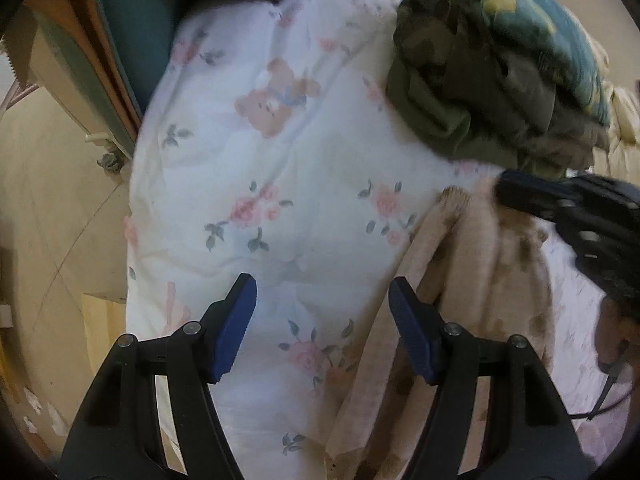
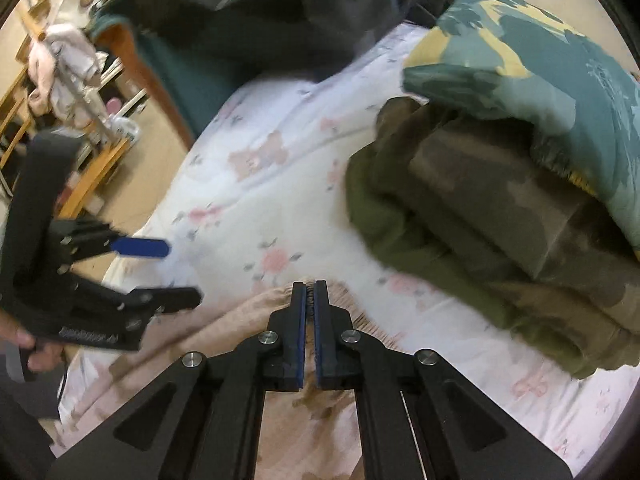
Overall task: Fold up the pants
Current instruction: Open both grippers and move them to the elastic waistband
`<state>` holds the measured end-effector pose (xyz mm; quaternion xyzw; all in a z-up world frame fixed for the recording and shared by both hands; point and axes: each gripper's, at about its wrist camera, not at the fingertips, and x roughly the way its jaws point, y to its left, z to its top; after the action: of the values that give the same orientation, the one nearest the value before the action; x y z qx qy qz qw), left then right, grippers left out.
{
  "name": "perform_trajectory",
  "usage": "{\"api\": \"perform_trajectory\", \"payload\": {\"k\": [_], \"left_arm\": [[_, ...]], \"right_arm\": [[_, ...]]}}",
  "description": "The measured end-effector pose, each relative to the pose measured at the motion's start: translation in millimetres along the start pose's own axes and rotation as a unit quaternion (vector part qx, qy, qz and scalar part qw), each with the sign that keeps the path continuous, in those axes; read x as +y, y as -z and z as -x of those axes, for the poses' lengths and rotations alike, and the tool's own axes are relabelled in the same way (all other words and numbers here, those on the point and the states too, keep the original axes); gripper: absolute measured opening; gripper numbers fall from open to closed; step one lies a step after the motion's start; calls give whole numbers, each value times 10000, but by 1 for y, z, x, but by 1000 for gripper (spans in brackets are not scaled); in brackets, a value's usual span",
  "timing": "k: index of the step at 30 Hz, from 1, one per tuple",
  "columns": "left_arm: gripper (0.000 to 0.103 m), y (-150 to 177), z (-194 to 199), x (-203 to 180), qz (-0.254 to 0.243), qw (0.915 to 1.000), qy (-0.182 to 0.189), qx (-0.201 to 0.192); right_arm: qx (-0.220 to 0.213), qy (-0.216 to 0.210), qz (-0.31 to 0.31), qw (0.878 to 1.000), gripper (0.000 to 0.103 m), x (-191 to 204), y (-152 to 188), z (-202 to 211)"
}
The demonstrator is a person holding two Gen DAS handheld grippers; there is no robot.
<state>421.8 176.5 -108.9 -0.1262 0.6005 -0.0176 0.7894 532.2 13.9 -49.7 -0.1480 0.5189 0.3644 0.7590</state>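
Note:
Beige pants (image 1: 472, 280) with brown spots lie on a white floral bedsheet (image 1: 280, 200), at the lower right of the left wrist view. My left gripper (image 1: 322, 320) is open and empty over the sheet, just left of the pants' edge. My right gripper (image 2: 309, 292) is shut on the ribbed hem of the pants (image 2: 248, 320). The right gripper also shows in the left wrist view (image 1: 560, 204), and the open left gripper in the right wrist view (image 2: 168, 268).
A folded camouflage garment (image 2: 480, 220) lies on the sheet (image 2: 280, 200) at the right, under a teal and yellow patterned quilt (image 2: 540, 72). A dark cloth (image 2: 260, 12) lies at the bed's far end. The bed edge and tan floor (image 1: 60, 220) are at the left.

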Motion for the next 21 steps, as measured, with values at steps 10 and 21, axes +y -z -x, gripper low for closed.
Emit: {"api": "perform_trajectory", "payload": {"k": [10, 21], "left_arm": [[66, 16, -32, -34, -423, 9975, 34, 556], [66, 29, -31, -27, -997, 9919, -636, 460]], "right_arm": [[314, 138, -720, 9968, 10, -16, -9, -45], [-40, -47, -2372, 9714, 45, -116, 91, 33]]}}
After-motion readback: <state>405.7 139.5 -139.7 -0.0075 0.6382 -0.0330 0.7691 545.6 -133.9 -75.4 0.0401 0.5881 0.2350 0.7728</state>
